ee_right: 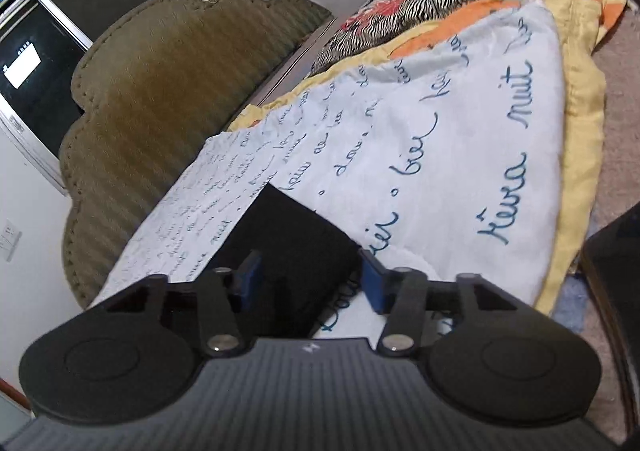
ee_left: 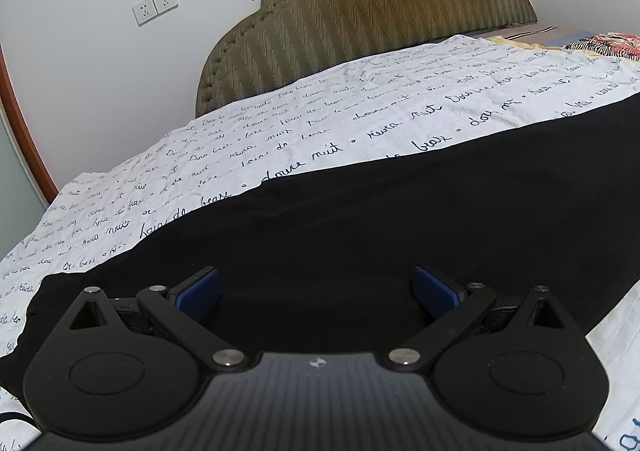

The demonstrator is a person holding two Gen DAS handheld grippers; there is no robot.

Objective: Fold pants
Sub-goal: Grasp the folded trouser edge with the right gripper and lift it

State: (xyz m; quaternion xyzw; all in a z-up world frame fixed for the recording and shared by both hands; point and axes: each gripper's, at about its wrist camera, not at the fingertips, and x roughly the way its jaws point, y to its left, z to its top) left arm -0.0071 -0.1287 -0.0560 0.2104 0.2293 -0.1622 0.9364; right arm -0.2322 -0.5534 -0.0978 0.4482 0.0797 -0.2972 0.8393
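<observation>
The left gripper [ee_left: 316,293], jaws wide and holding nothing, hangs over the black pants [ee_left: 360,219] stretched crosswise on the bed sheet [ee_left: 280,123], while the right gripper [ee_right: 310,281], half-open and also unladen, straddles their end corner.

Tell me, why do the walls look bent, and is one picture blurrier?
Both views are fisheye, so edges curve: the headboard bows in the left wrist view. The right wrist view is softer and tilted; its sheet lettering smears. The pants show as flat black, no folds readable.
</observation>
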